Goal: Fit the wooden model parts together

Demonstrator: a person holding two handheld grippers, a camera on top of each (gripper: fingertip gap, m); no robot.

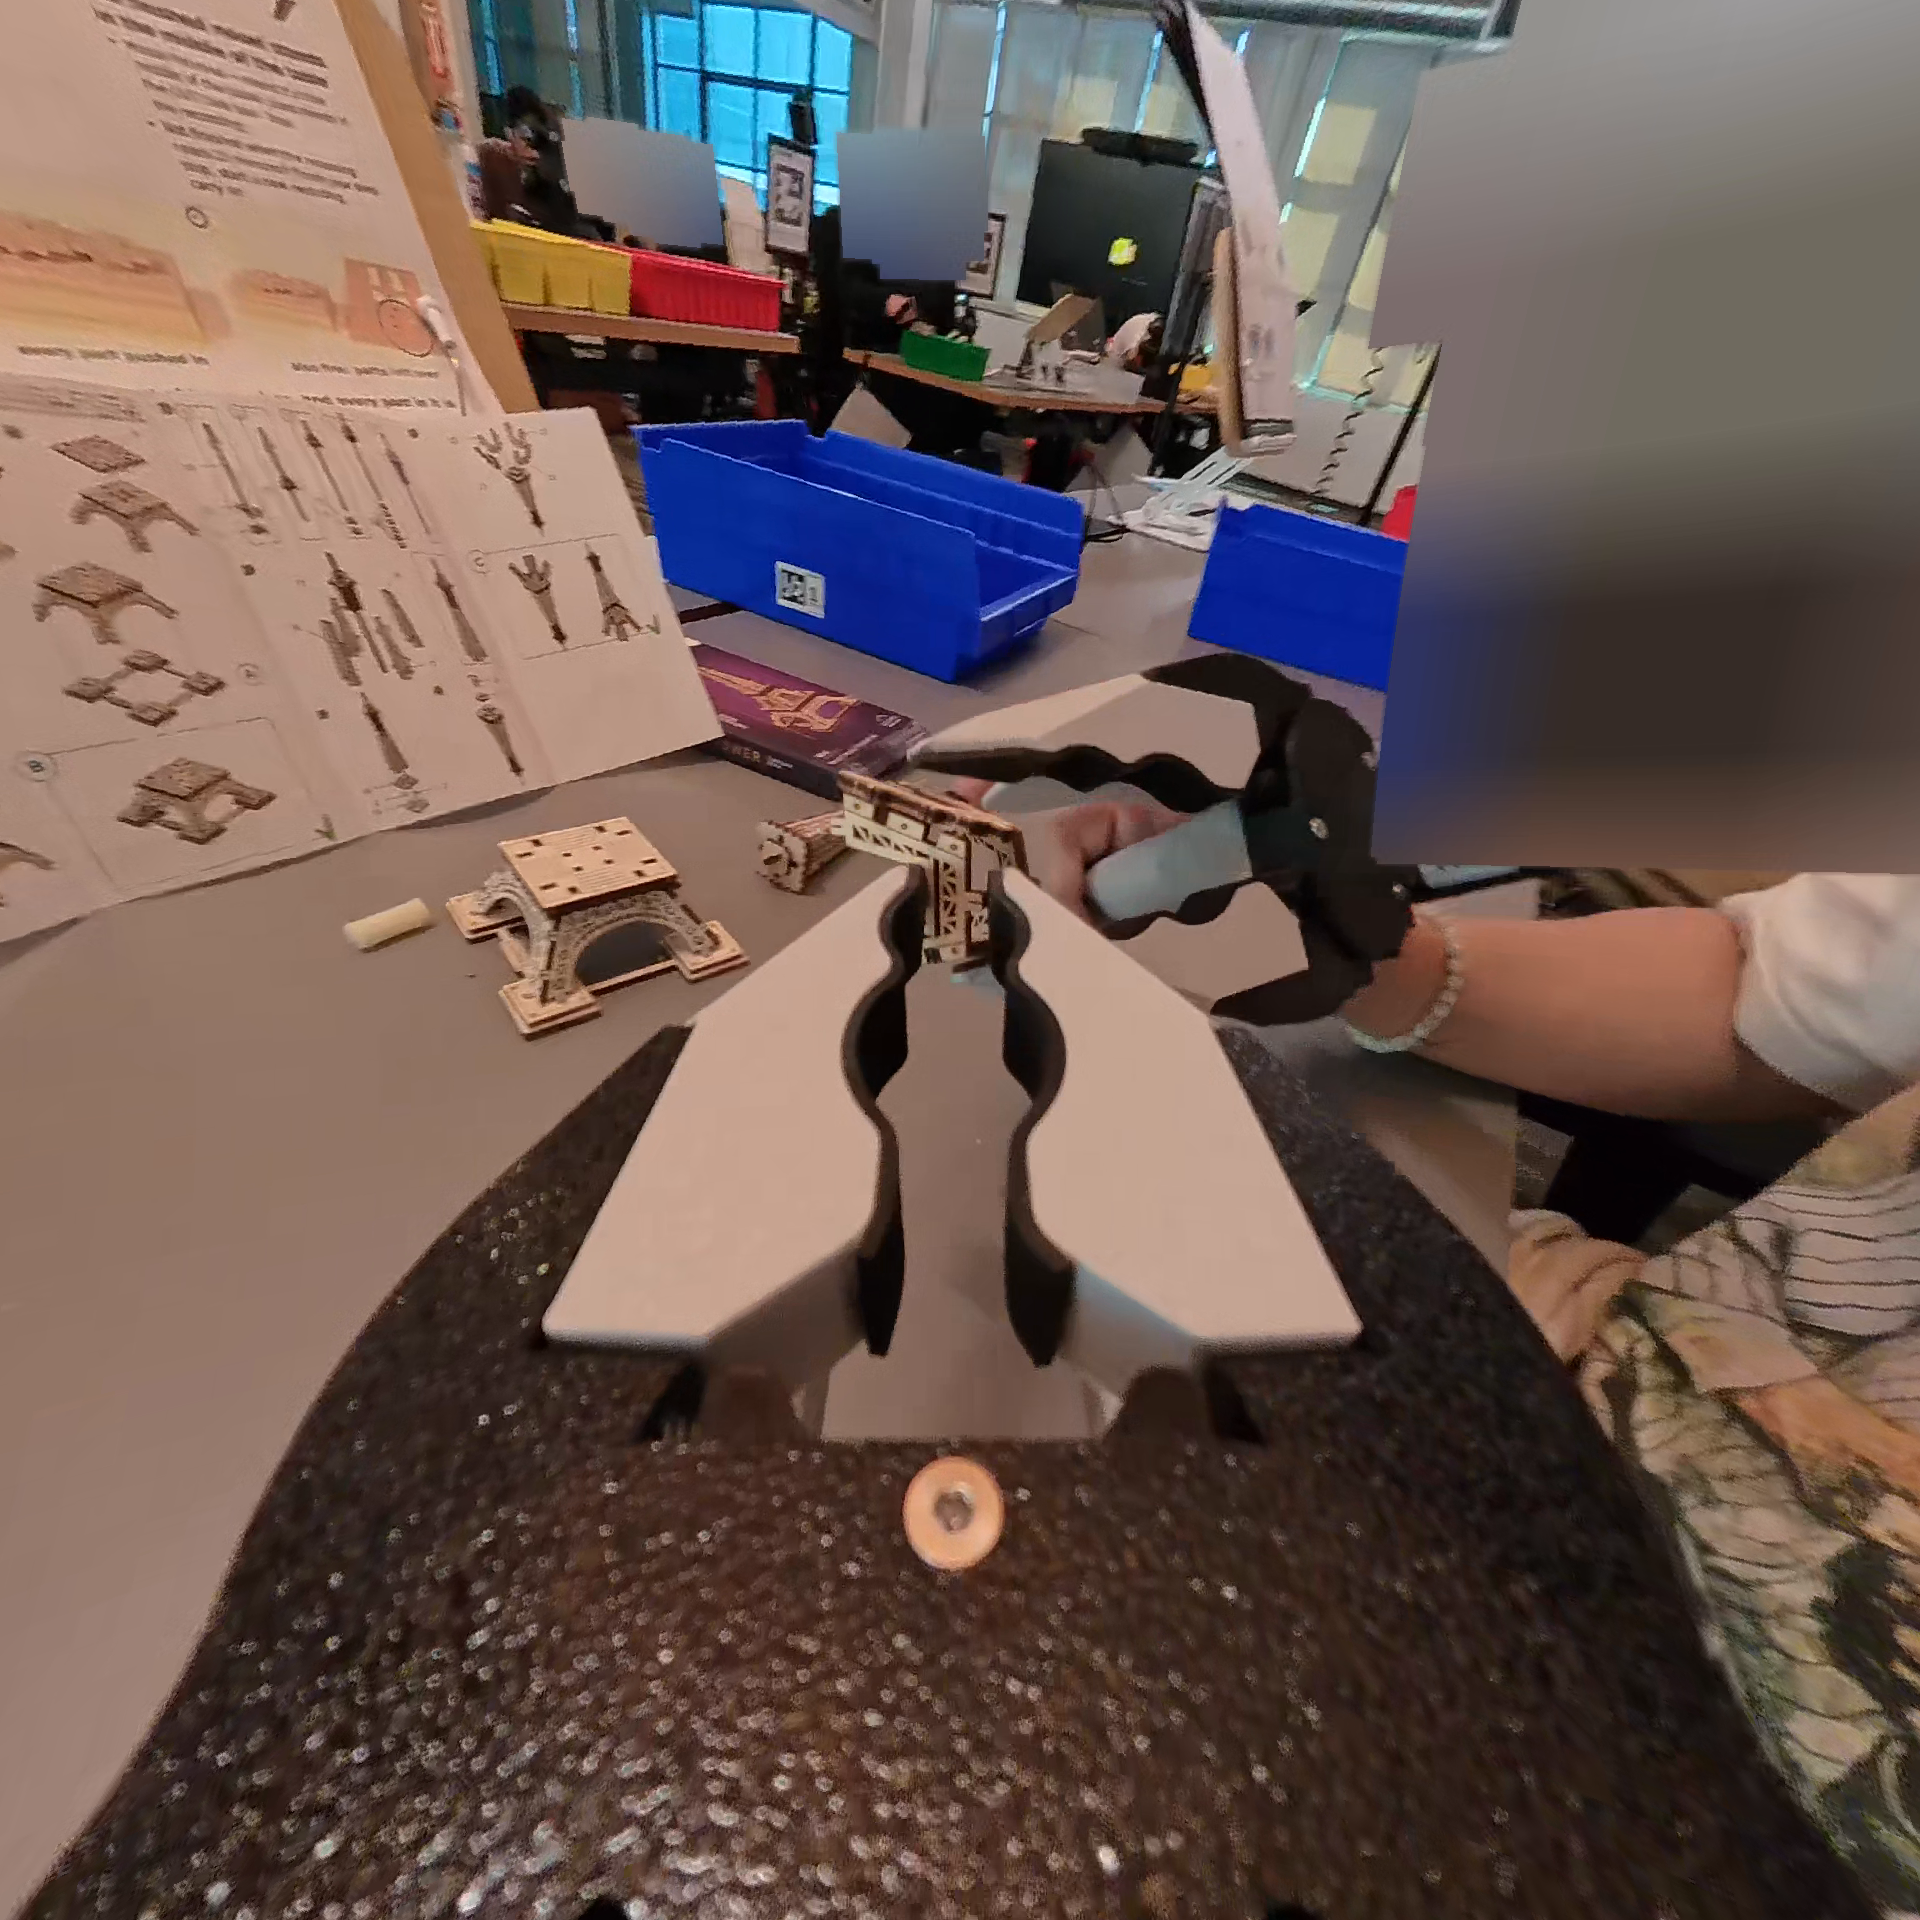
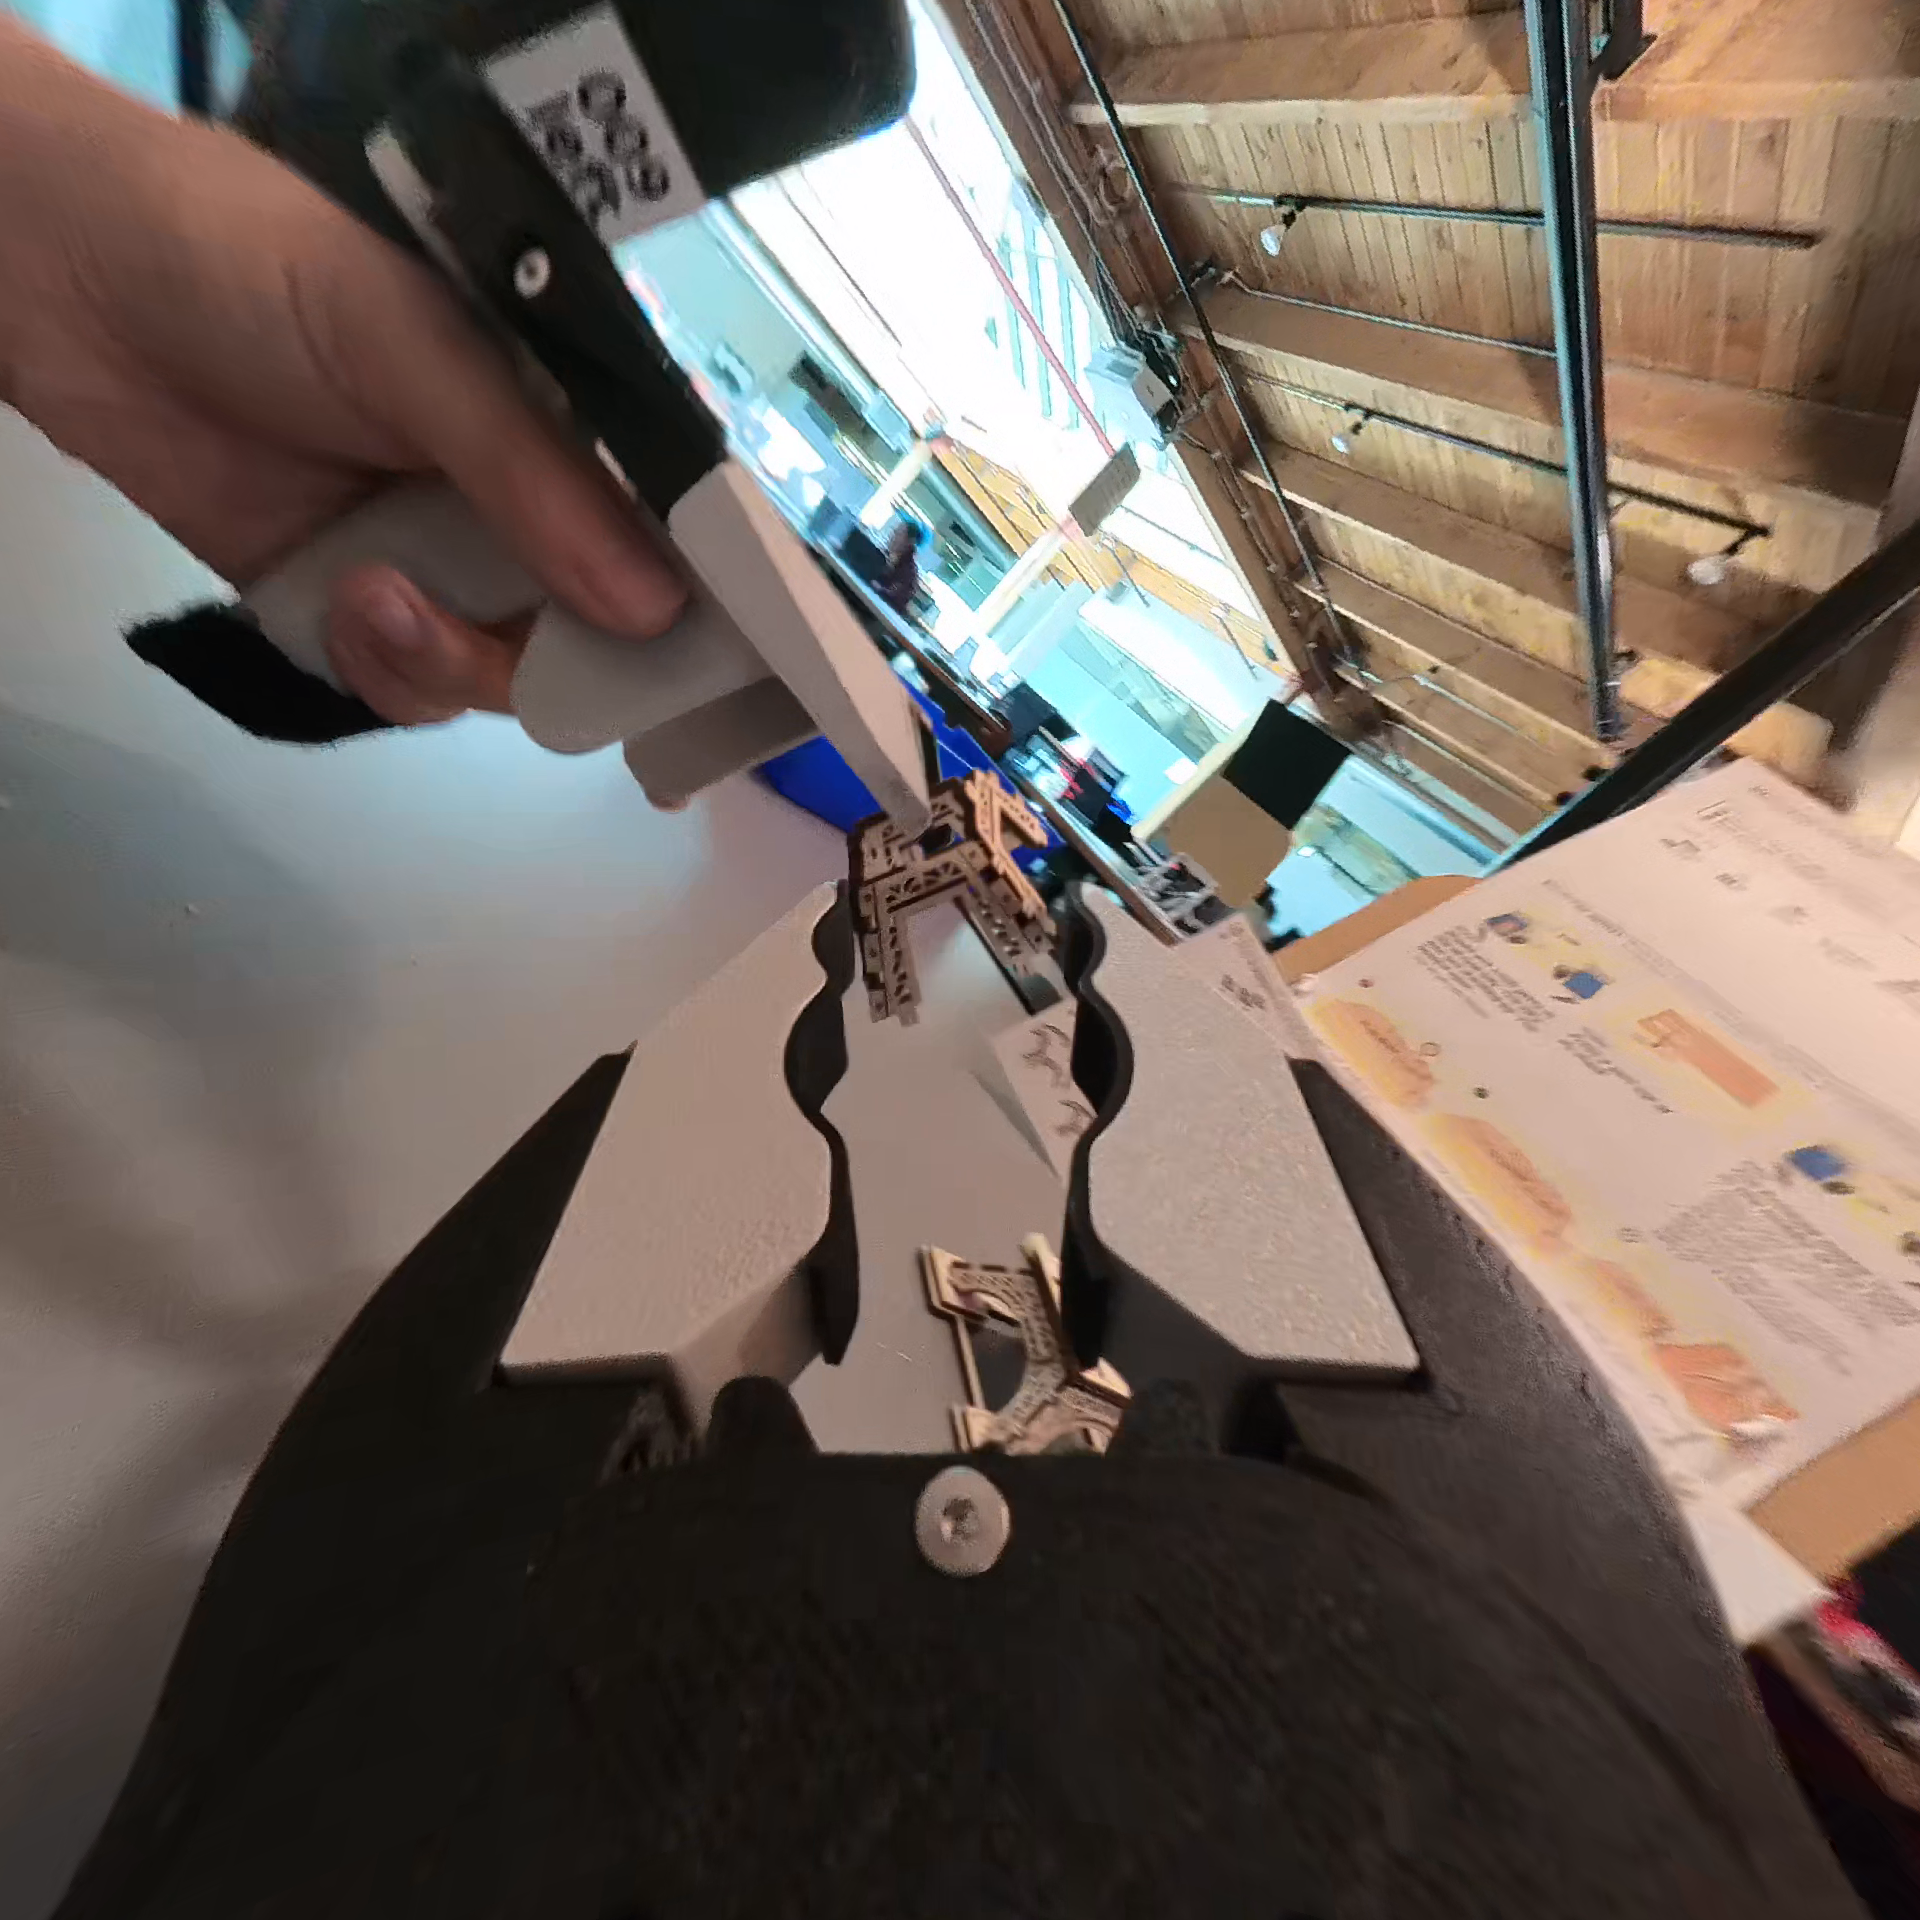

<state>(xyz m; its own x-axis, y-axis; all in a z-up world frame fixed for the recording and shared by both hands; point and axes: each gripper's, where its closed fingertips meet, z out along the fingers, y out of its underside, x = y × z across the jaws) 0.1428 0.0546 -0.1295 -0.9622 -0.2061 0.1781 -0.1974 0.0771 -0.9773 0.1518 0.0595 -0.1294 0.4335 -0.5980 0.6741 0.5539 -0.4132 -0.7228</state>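
My left gripper point(image 1: 951, 896) is shut on one leg of a small wooden lattice tower section point(image 1: 940, 857) and holds it above the grey table point(image 1: 208, 1143). My right gripper point(image 2: 956, 909) comes in from the right, its jaws apart on either side of the same section point(image 2: 935, 883). It also shows in the left wrist view point(image 1: 966, 769), held by a hand. The left gripper's fingertip point(image 2: 909, 795) shows pinching the section from above. The wooden arched tower base point(image 1: 597, 914) stands on the table to the left and shows below my right fingers point(image 2: 1029, 1340).
Another wooden piece point(image 1: 800, 852) lies behind the held section. A small white stick point(image 1: 387, 923) lies left of the base. Instruction sheets point(image 1: 312, 623) point(image 2: 1662, 1143) stand at the left. A purple box point(image 1: 800, 727) and two blue bins point(image 1: 862, 551) point(image 1: 1288, 592) are farther back.
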